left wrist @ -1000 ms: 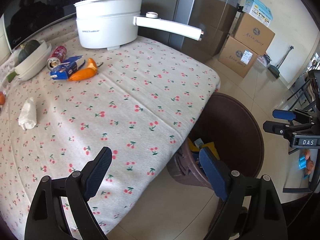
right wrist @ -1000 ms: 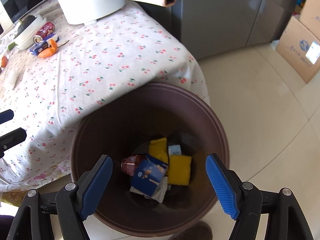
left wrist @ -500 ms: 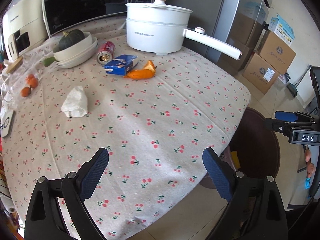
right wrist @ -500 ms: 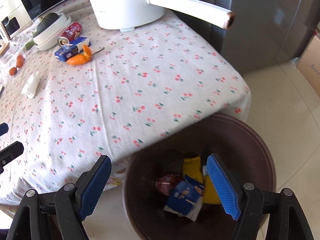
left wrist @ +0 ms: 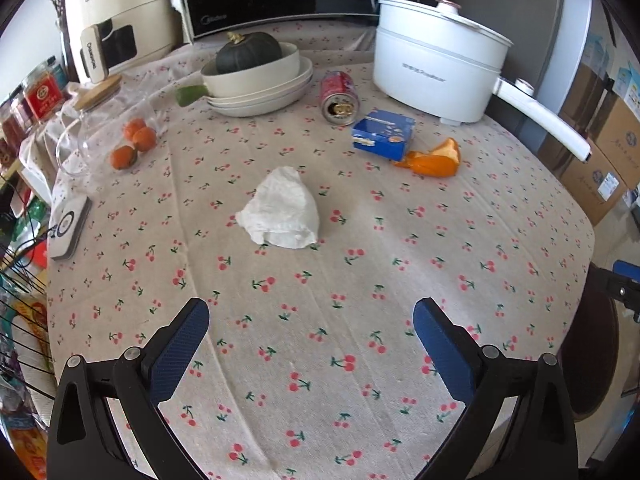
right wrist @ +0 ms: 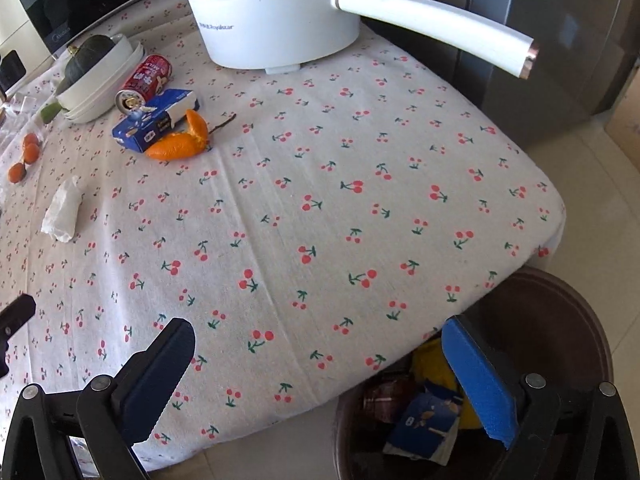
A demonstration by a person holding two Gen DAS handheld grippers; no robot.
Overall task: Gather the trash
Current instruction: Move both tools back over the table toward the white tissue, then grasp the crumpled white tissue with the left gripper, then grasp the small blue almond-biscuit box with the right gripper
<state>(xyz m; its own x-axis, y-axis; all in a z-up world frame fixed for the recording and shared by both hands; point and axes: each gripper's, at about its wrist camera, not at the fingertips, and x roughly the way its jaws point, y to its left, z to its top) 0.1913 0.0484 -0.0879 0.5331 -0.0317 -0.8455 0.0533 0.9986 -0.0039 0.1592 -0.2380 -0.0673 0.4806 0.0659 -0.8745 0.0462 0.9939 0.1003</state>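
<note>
Grippers have swung from the bin (right wrist: 560,300) back over the table, jaws just spread wide, both empty. Tissue (left wrist: 282,210) lies at twelve o'clock of the left gripper (left wrist: 311,338); can (left wrist: 339,94), box (left wrist: 383,134), peel (left wrist: 434,160) probably wait beyond. Right gripper (right wrist: 318,364) hangs near the table edge.

— On table (left wrist: 400,280): tissue (left wrist: 282,210) mid-cloth; can (left wrist: 339,94), carton (left wrist: 383,134), peel (left wrist: 434,158) farther back, right of it.

— Behind those?

— Pot (left wrist: 434,68) behind carton, stacked bowls (left wrist: 260,80) left of can. Bin (right wrist: 560,320) on floor off table's near right corner, trash inside.
</note>
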